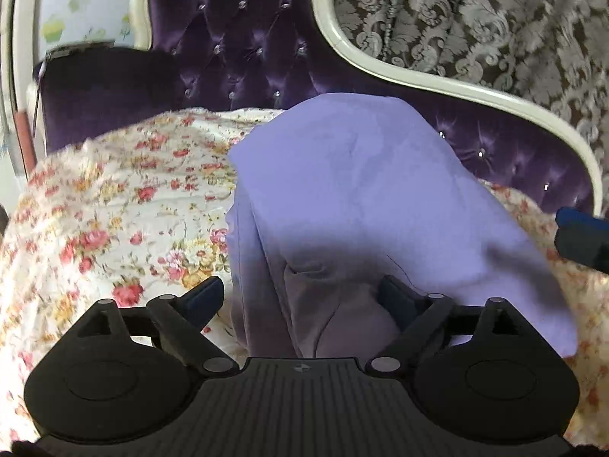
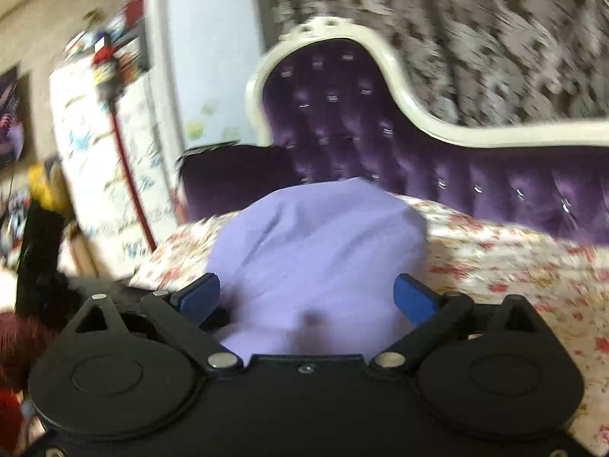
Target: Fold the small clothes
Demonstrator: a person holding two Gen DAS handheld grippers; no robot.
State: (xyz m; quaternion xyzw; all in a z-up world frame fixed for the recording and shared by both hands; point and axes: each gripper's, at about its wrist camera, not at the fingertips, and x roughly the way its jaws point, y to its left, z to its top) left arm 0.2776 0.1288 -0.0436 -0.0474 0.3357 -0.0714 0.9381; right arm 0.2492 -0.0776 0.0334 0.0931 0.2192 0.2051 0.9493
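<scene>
A lavender garment [image 1: 342, 190] lies partly folded on the floral cover [image 1: 114, 209] of a purple sofa. My left gripper [image 1: 300, 297] is open, its blue-padded fingers wide apart over the garment's near bunched edge, with cloth lying between them. My right gripper [image 2: 308, 297] is open too, its fingers [image 2: 415, 297] astride the same garment [image 2: 316, 243] from the other side. The right gripper's blue tip shows at the right edge of the left wrist view [image 1: 582, 236]. The right wrist view is motion-blurred.
The sofa's tufted purple back [image 1: 247, 45] with a cream frame [image 1: 437, 76] rises behind the cover. A patterned curtain [image 1: 475, 11] hangs beyond. A dark purple cushion [image 1: 102, 91] sits at the left end. Cluttered furniture [image 2: 99, 133] stands left of the sofa.
</scene>
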